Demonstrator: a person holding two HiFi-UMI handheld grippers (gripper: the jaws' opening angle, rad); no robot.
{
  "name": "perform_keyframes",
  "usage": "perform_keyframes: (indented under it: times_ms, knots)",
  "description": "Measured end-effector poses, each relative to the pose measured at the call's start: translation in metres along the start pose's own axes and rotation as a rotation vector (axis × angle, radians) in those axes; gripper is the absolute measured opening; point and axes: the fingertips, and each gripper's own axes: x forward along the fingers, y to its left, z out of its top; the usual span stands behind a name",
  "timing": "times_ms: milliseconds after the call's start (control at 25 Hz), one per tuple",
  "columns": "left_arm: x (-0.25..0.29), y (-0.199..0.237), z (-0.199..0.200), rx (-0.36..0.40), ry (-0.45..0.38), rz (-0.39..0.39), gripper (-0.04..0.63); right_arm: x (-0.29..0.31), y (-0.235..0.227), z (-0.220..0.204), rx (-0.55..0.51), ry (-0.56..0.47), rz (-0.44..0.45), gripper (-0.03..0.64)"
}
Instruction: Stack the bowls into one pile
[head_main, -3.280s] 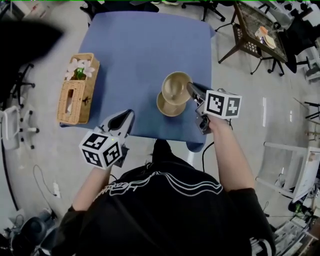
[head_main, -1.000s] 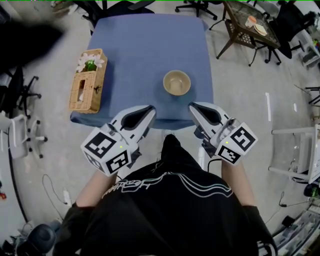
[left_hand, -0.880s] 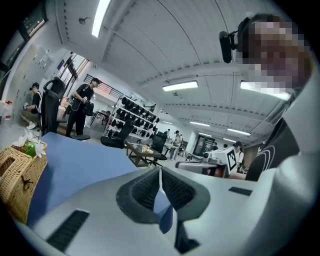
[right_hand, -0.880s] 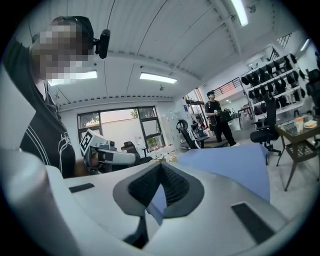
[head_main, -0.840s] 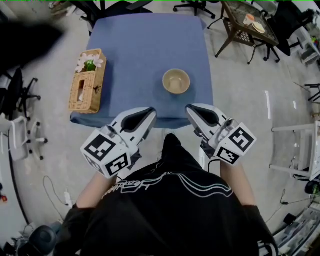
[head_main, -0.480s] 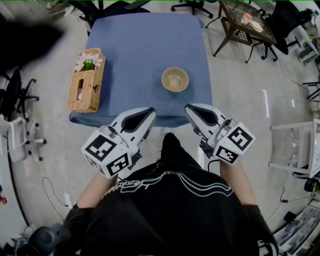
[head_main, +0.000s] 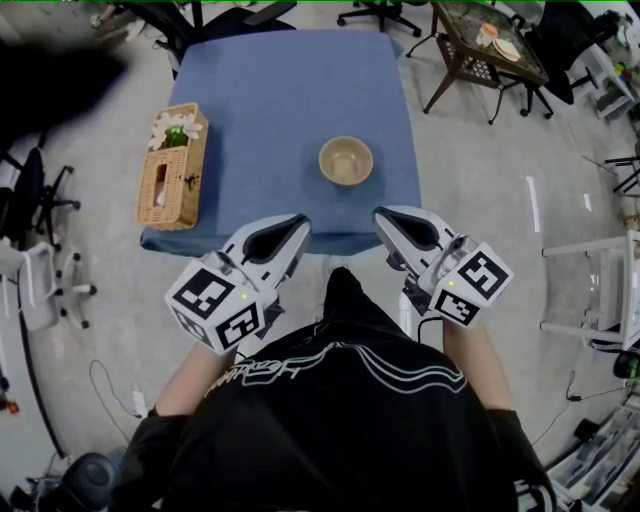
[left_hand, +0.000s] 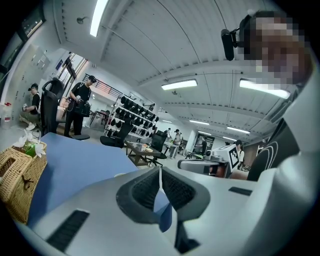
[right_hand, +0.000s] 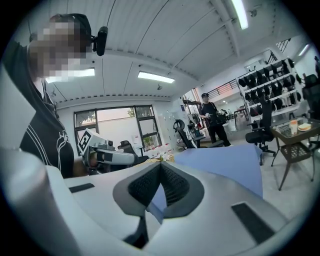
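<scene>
One tan pile of bowls (head_main: 346, 160) rests on the blue table (head_main: 270, 110), toward its near right part. Both grippers are drawn back off the table's near edge, close to the person's body. My left gripper (head_main: 297, 222) is shut and empty, its tips over the table's front edge. My right gripper (head_main: 384, 216) is also shut with nothing in it, below and right of the bowls. In the left gripper view the jaws (left_hand: 160, 172) meet at the tips; in the right gripper view the jaws (right_hand: 160, 167) meet too. The bowls are hidden in both gripper views.
A wicker basket (head_main: 172, 180) with white flowers lies at the table's left edge. Office chairs and a dark side table (head_main: 482, 45) with dishes stand beyond the far right corner. Grey floor surrounds the table.
Earlier the right gripper was at the bowls on the table; since then both grippers have pulled back to the near edge. Over the last second they have stayed still.
</scene>
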Motion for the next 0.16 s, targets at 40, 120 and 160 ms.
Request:
perform_keyframes:
  times_ms: [40, 120, 160]
  knots:
    - [0.0001, 0.0001, -0.0004, 0.000, 0.001, 0.000, 0.034, 0.0001, 0.0000, 0.0000, 0.000, -0.001, 0.000, 0.026]
    - [0.0003, 0.0015, -0.0012, -0.003, 0.001, 0.000, 0.034, 0.0011, -0.0010, -0.0010, 0.000, -0.001, -0.005, 0.026]
    - [0.0005, 0.0024, -0.0015, -0.004, 0.000, 0.001, 0.032, 0.0016, -0.0017, -0.0017, 0.001, 0.000, -0.008, 0.026]
